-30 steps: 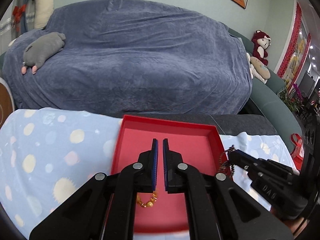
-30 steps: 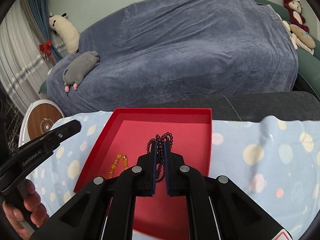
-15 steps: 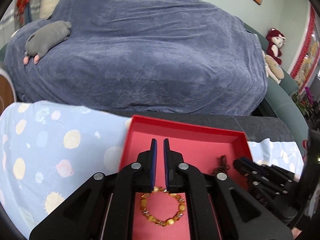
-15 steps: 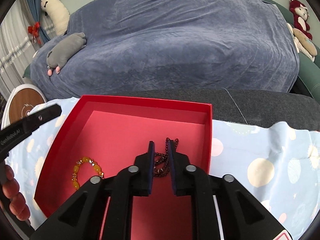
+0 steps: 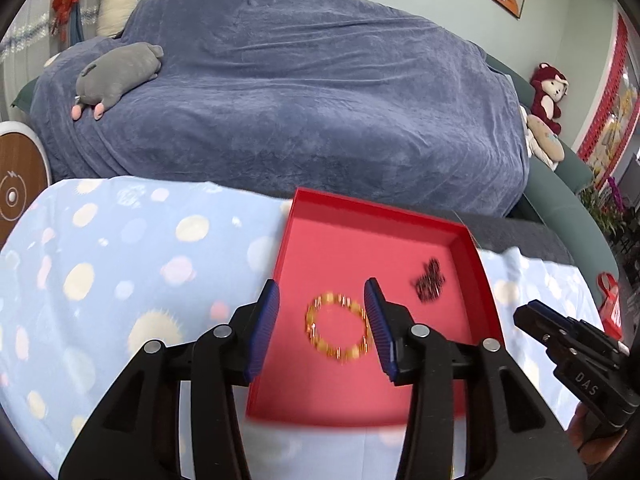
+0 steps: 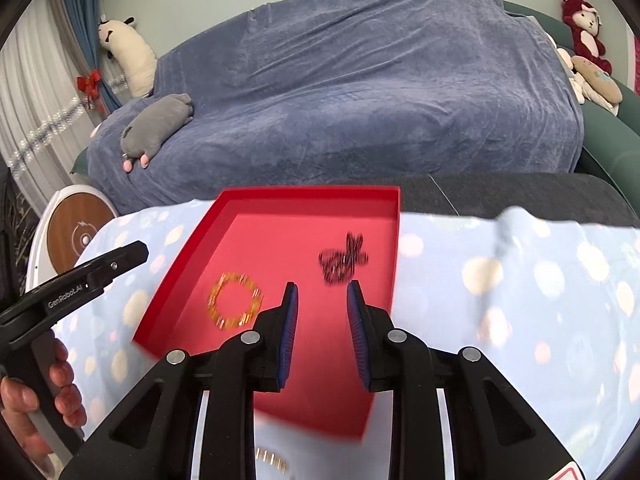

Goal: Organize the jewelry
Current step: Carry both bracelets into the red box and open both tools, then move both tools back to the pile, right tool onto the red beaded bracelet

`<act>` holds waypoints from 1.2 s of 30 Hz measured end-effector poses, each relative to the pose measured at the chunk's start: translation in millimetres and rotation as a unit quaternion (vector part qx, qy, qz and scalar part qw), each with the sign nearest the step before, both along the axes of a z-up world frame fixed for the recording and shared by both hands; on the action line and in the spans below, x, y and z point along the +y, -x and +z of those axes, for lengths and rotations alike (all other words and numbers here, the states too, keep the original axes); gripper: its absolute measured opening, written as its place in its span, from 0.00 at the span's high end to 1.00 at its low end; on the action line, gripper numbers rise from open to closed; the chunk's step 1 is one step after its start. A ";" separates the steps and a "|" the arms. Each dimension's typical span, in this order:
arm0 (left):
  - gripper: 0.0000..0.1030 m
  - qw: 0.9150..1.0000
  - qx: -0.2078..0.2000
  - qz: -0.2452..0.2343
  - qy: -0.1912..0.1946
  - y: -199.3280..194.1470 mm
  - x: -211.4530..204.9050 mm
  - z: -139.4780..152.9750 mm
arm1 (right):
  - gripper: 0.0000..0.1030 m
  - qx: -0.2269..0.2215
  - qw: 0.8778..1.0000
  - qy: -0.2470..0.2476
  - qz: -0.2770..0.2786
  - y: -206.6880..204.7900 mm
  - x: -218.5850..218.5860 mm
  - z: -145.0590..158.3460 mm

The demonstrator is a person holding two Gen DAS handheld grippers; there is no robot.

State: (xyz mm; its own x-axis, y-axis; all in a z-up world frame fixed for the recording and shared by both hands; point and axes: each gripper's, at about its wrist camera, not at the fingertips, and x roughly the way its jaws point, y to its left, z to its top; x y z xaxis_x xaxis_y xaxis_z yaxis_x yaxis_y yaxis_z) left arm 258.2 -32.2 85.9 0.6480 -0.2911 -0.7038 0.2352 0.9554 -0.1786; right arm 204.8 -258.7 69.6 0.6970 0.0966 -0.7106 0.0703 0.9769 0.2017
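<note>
- While both tongs hang above the counter, the red tray (image 5: 466, 254) lies on a pale blue spotted cloth (image 5: 120, 264), its far edge toward the sofa.
- Left tongs (image 5: 322, 300): spread wide, nothing between the blue pads; they hover over the tray's left half, framing the amber bracelet in the left wrist view. In the right wrist view they show as a black tip (image 6: 120, 258) at the left, outside the tray, with the person's hand (image 6: 40, 392) on the handle.
- Right tongs (image 6: 322, 300): parted about as wide, holding nothing; they sit above the tray's near right part. In the left wrist view their tip (image 5: 532, 318) lies just off the tray's right wall.
- Amber bracelet (image 5: 338, 330): a round loop of yellow beads, flat on the tray floor, left of centre; blurred in both views.
- Dark bead string (image 6: 344, 258): a bunched heap of dark beads on the tray floor toward the right wall, apart from the bracelet; blurred, colour hard to judge.
- Gold piece (image 6: 272, 460): small, partly hidden between the right tongs' arms, on the cloth outside the tray's near edge; its kind cannot be told.
- Sofa (image 5: 300, 92): behind the counter, under a blue-grey throw.
- Grey plush (image 5: 120, 74): on the sofa's left part.
- Red plush (image 5: 550, 94): at the sofa's right end.
- Round wooden disc (image 6: 78, 236): white-rimmed, left of the counter.
</note>
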 end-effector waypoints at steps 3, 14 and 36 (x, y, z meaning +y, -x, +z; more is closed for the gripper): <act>0.58 1.000 0.001 -0.006 -0.003 31.1 6.2 2.5 | 0.75 0.001 1.000 0.003 0.001 31.1 4.5 2.3; 0.56 0.998 0.059 -0.006 0.005 133.4 25.2 -27.8 | 0.75 0.041 0.999 -0.006 0.008 149.8 30.2 -21.9; 0.56 0.994 0.107 0.011 0.017 192.2 23.5 -79.5 | 0.75 0.093 0.995 -0.017 -0.018 179.4 38.3 -80.9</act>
